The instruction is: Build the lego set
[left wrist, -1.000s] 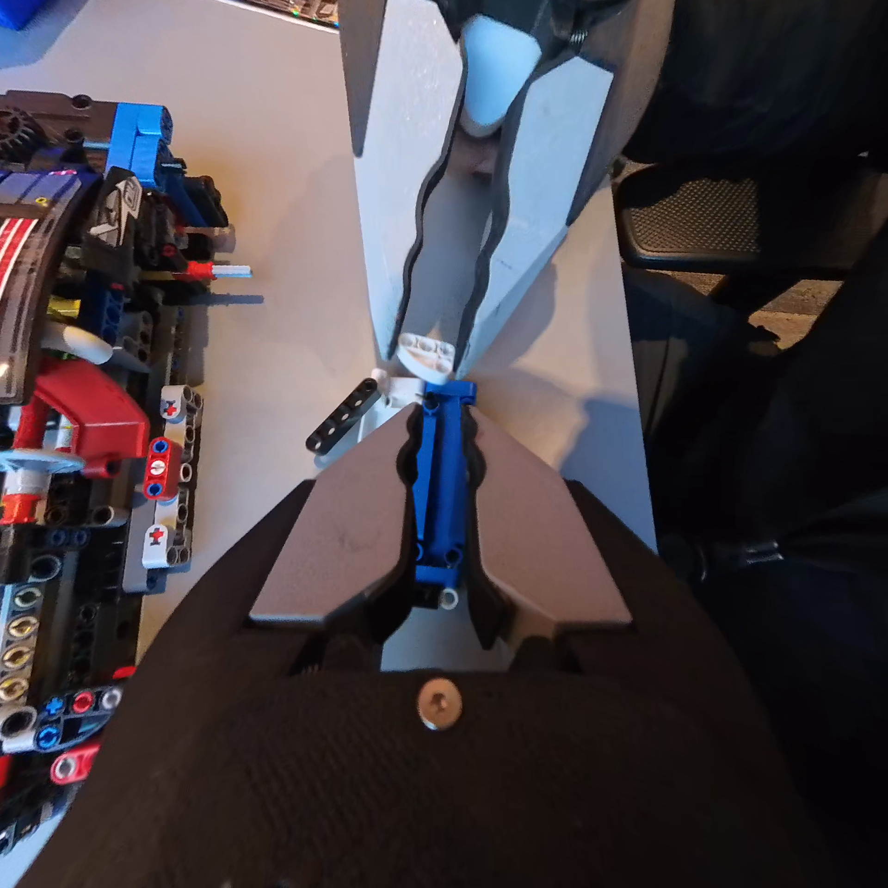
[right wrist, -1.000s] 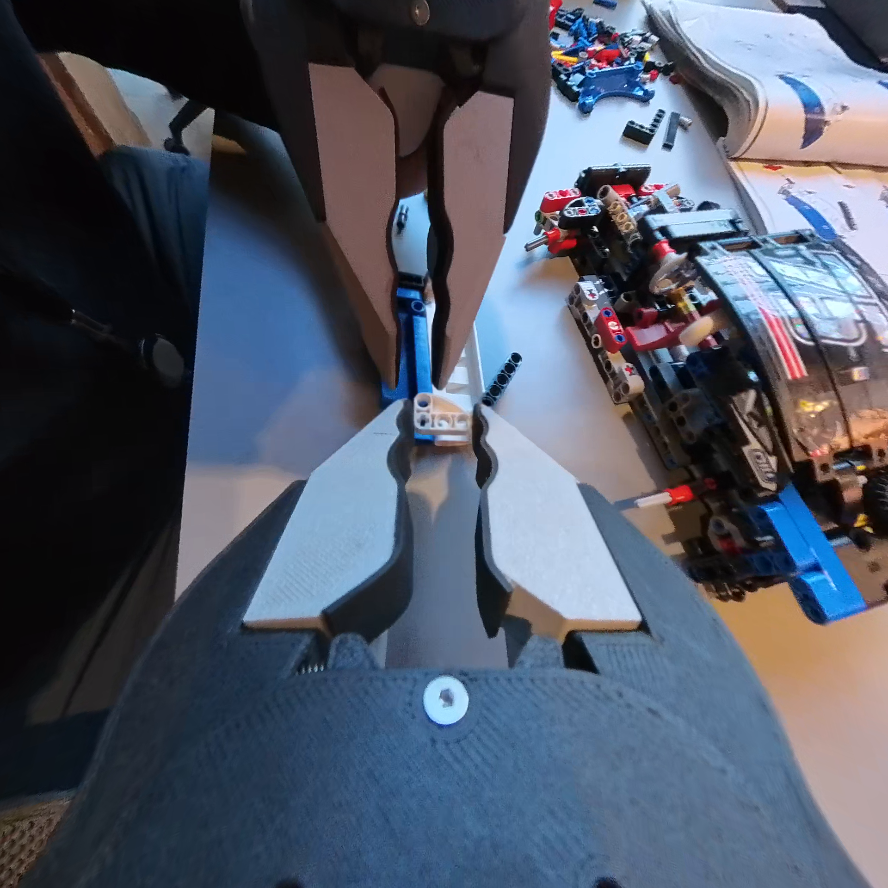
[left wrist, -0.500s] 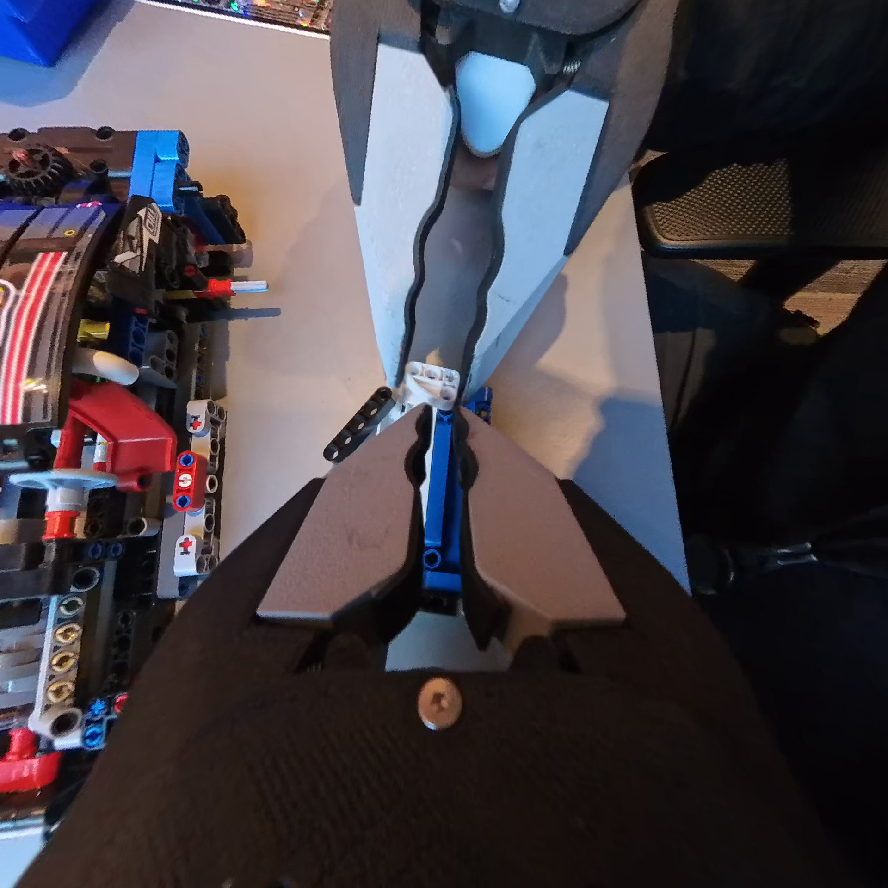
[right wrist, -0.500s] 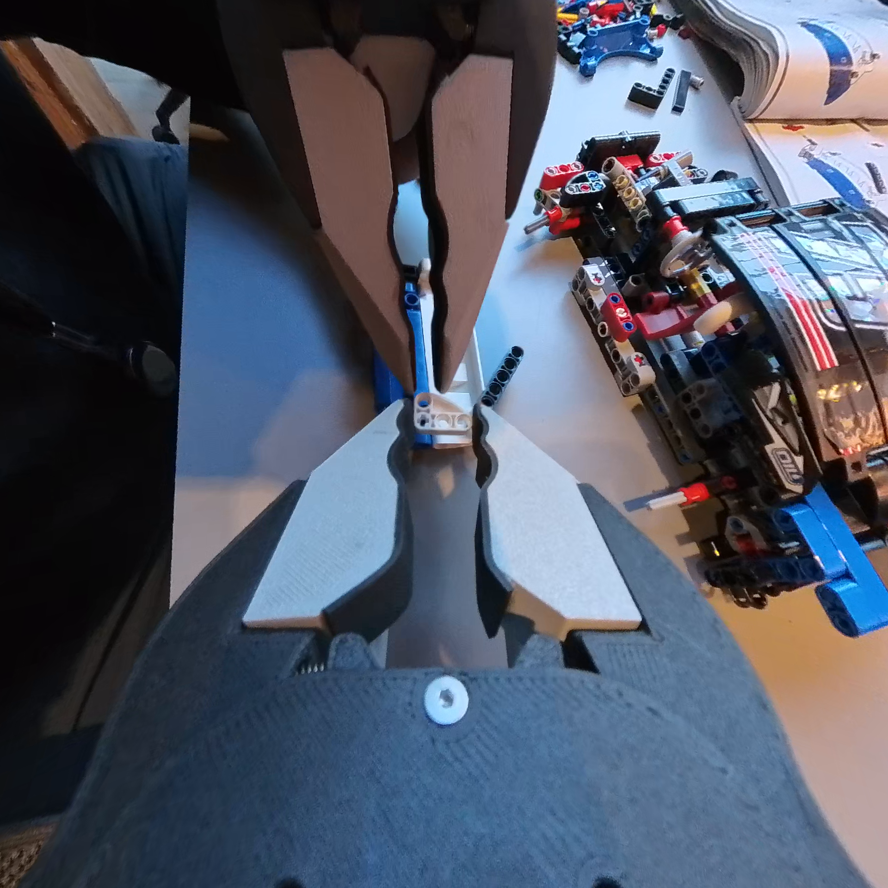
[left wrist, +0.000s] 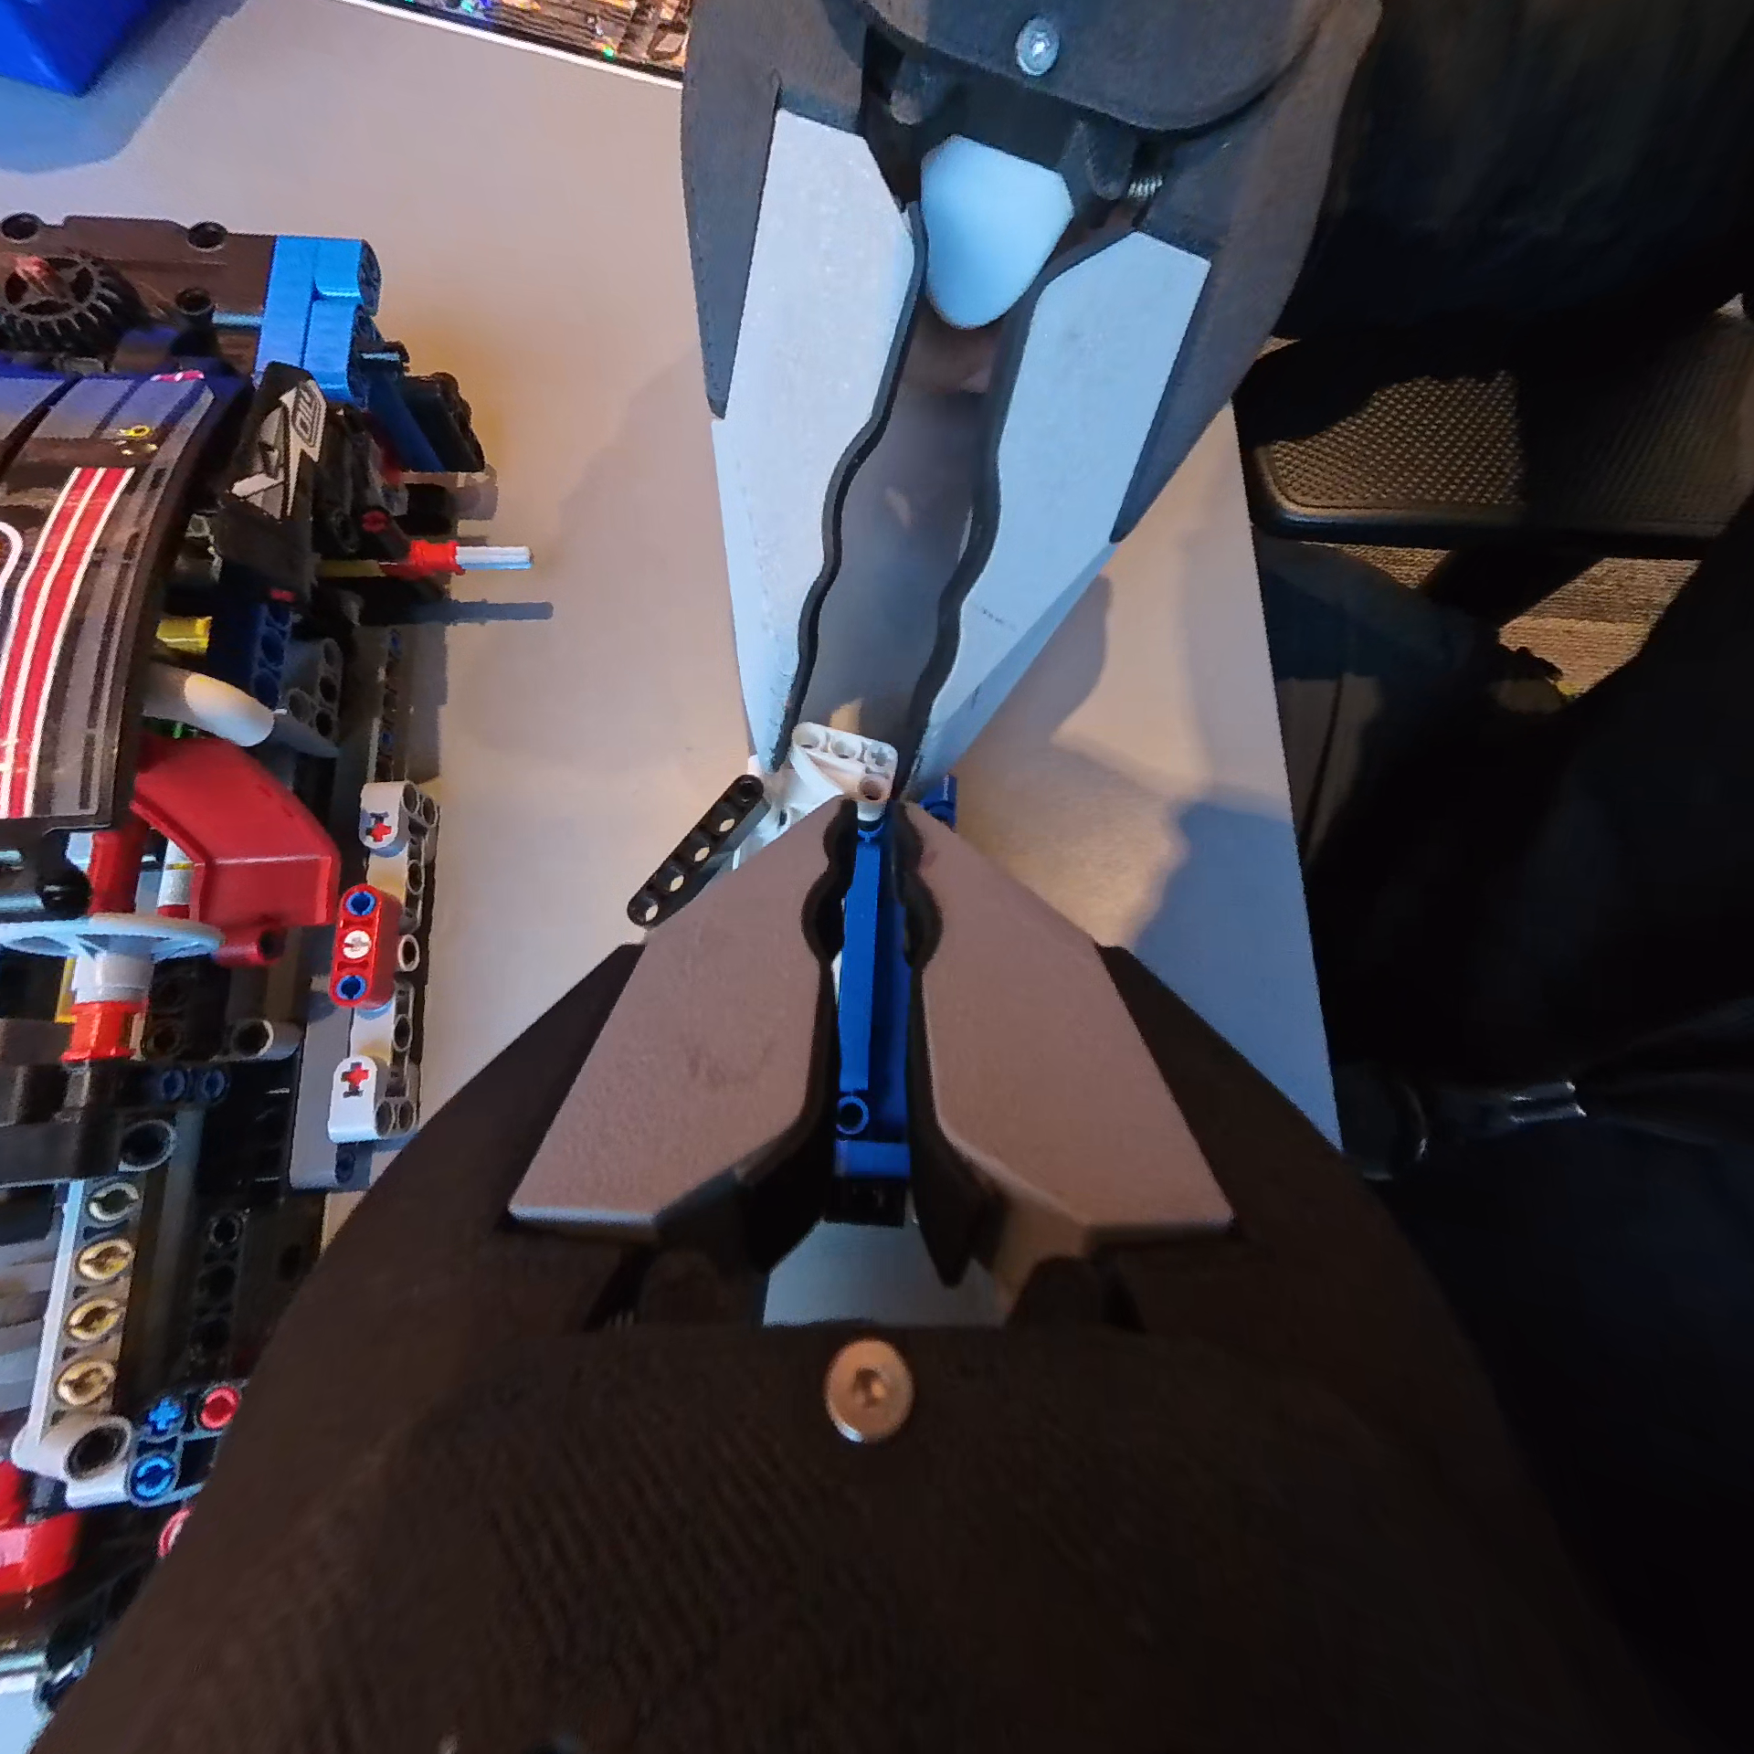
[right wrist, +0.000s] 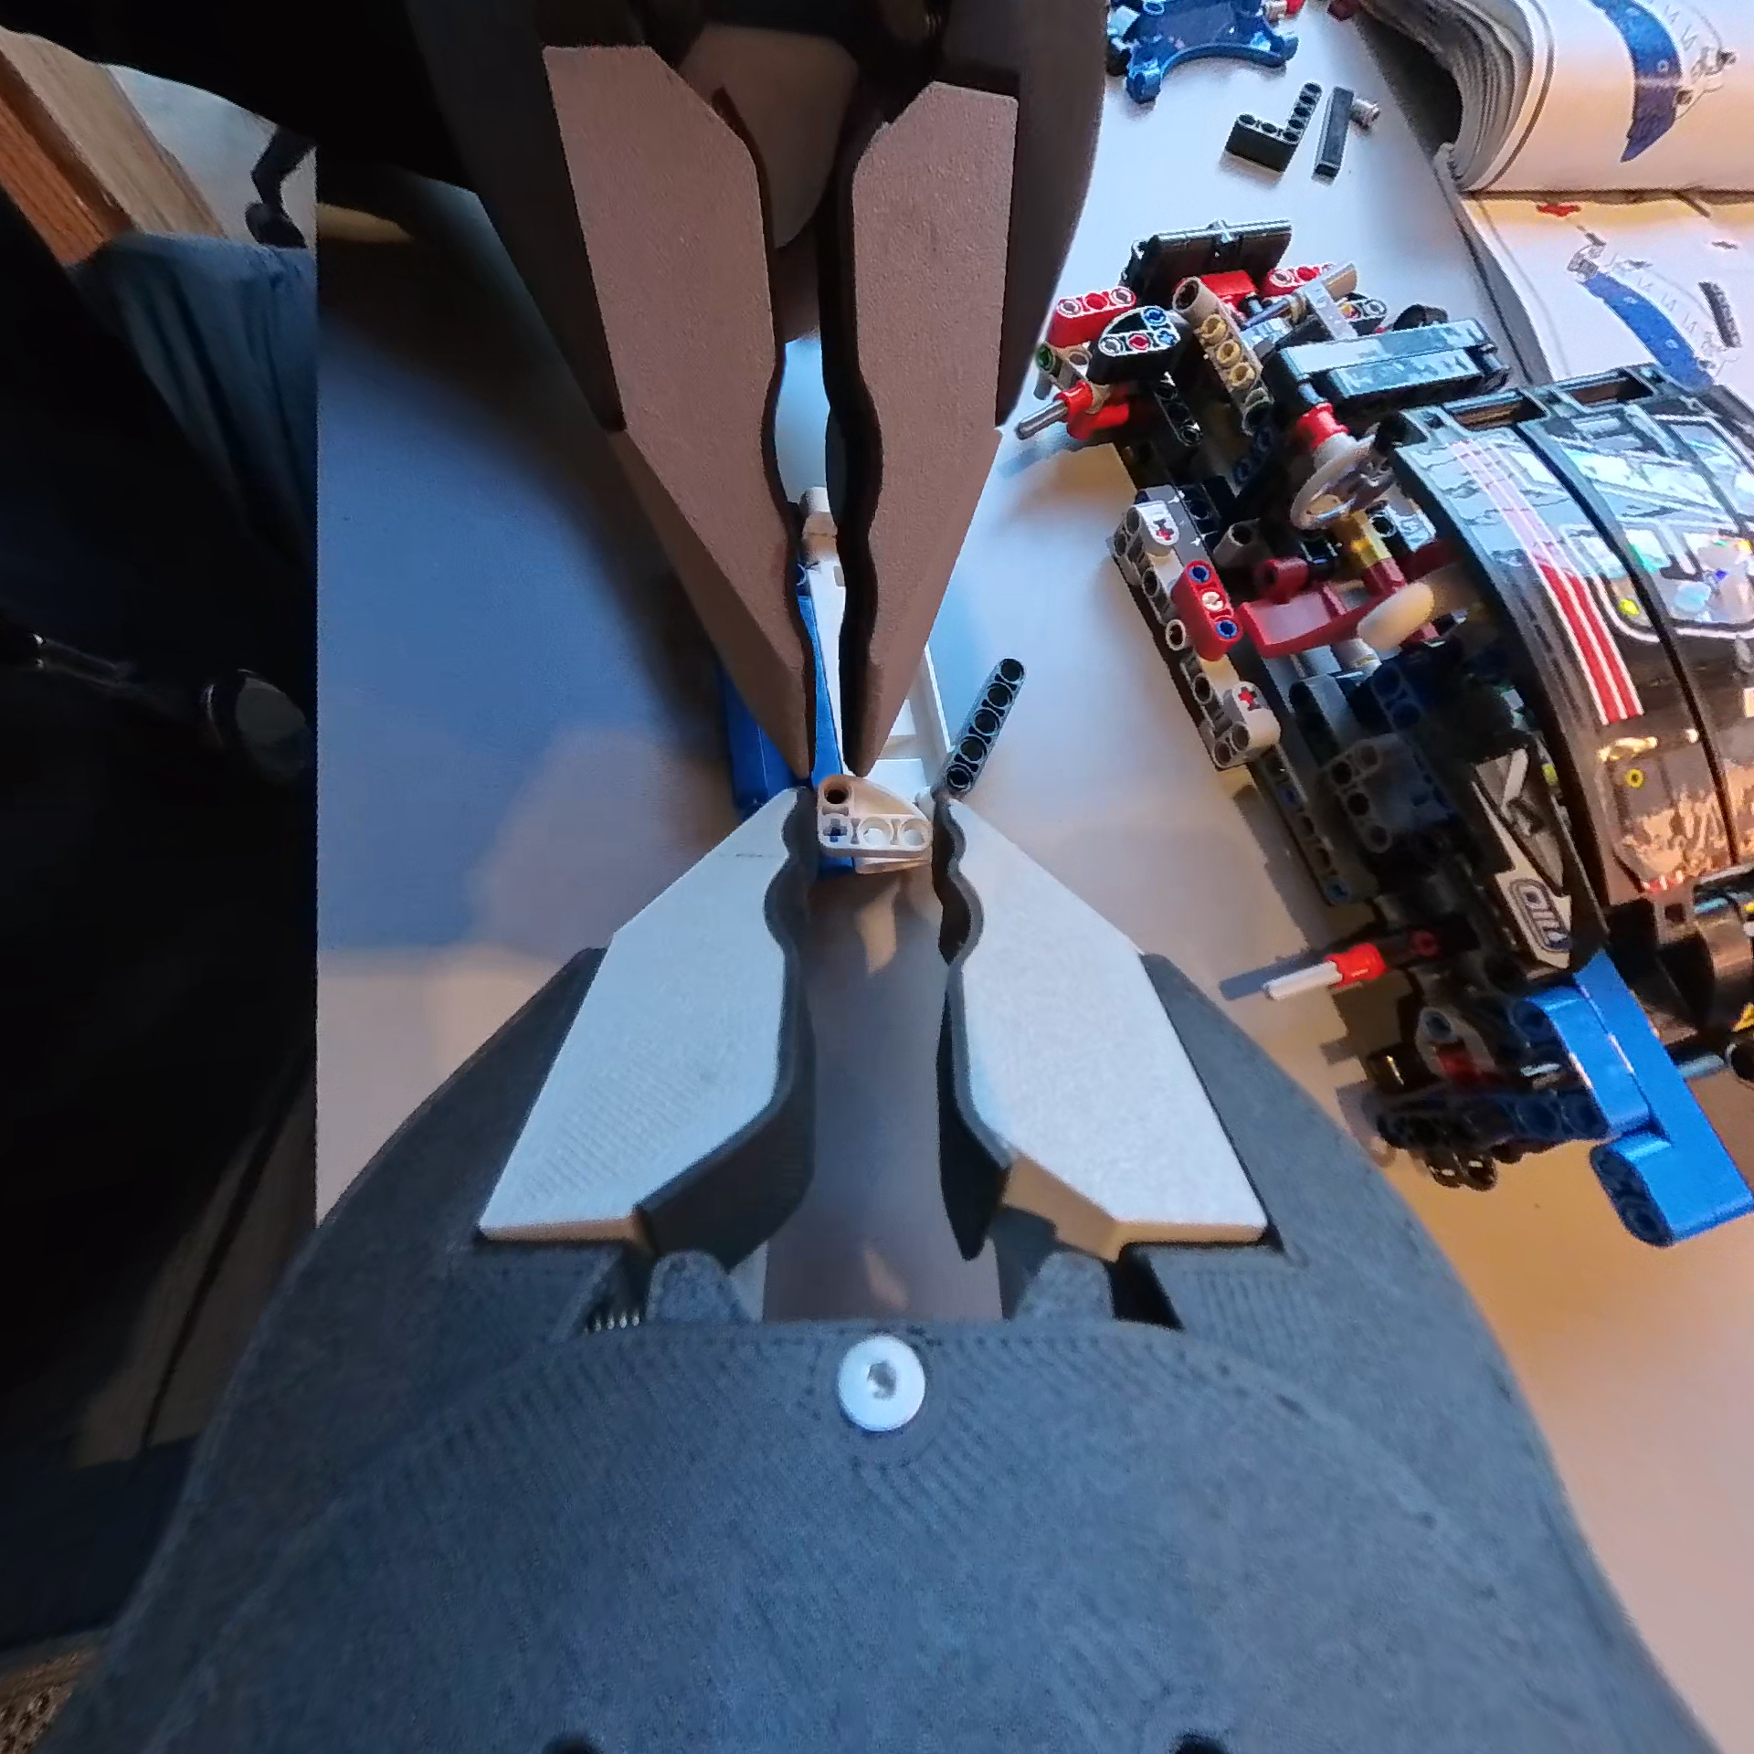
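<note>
the left gripper point(left wrist: 868, 807) has its dark fingers point(left wrist: 702, 1035) clenched on a long blue beam point(left wrist: 866, 978), which runs lengthwise between them and sticks out just past the tips. the right gripper point(right wrist: 868, 835), with pale grey fingers point(right wrist: 664, 1035), faces it tip to tip and grasps a small white piece point(right wrist: 868, 824) with several round holes; its jaws stand only as far apart as that piece is wide. in the right wrist view the white piece touches the end of the blue beam, one corner hole lying right at the tips of the left gripper. both meet near the tabletop point(left wrist: 569, 332) edge closest to the person, whose dark clothing point(right wrist: 114, 759) fills that side.

just under the grippers a white frame point(right wrist: 916, 721) lies on the tabletop, with a short black beam point(right wrist: 982, 726) leaning beside it. well to the other side sits the half-built car point(right wrist: 1424, 683), black with red and white stripes, blue parts at one end and a red-tipped axle point(right wrist: 1319, 978) poking out toward the grippers. farther along the tabletop are an open manual point(right wrist: 1614, 104), two loose black pieces point(right wrist: 1291, 128) and a blue part point(right wrist: 1201, 47) at the far edge. a blue box point(left wrist: 57, 38) shows at one corner in the left wrist view.
</note>
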